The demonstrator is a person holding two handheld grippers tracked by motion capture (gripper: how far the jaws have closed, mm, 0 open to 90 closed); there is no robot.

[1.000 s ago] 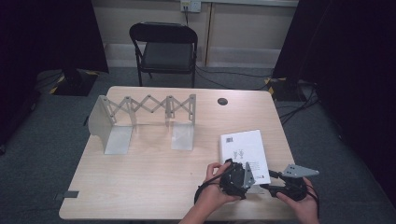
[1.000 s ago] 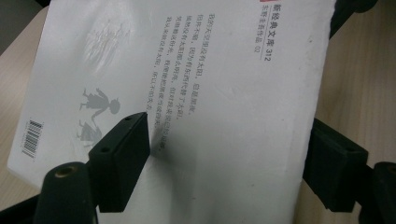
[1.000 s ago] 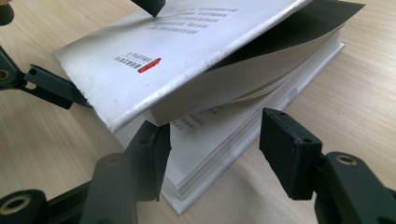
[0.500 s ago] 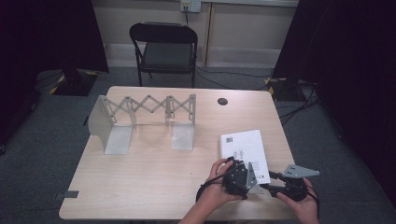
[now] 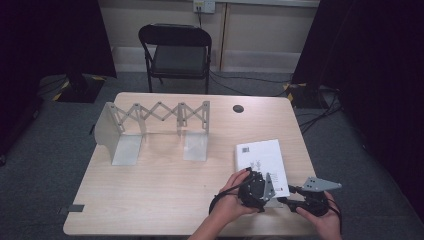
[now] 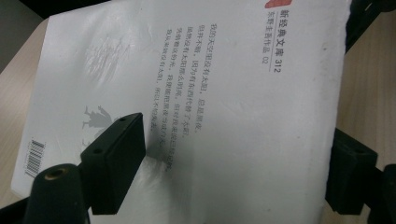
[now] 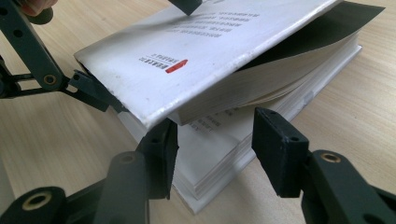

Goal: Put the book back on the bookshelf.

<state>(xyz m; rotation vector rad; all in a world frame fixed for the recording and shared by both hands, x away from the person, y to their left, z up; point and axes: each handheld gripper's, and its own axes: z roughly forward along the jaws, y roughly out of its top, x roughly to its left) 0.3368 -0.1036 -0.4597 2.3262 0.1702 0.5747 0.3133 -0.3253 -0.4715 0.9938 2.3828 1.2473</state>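
Note:
A white paperback (image 5: 260,157) lies at the table's near right. My left gripper (image 5: 255,189) is shut on its front cover and top pages (image 7: 210,51), holding them lifted off the block; one jaw lies on the printed cover (image 6: 210,93), the other sits under its edge. In its own view the left gripper (image 6: 238,140) straddles that cover, and its jaws have just been closing on it. My right gripper (image 5: 287,197) stands open at the book's near corner. Its jaws have just been closing, with the lower page block (image 7: 210,163) between them, untouched by the right gripper (image 7: 217,151).
A grey metal expanding book rack (image 5: 155,117) stands at the table's far left. A round black grommet (image 5: 238,108) sits near the far edge. A folding chair (image 5: 177,50) is behind the table (image 5: 150,190). Cables trail on the floor at the right.

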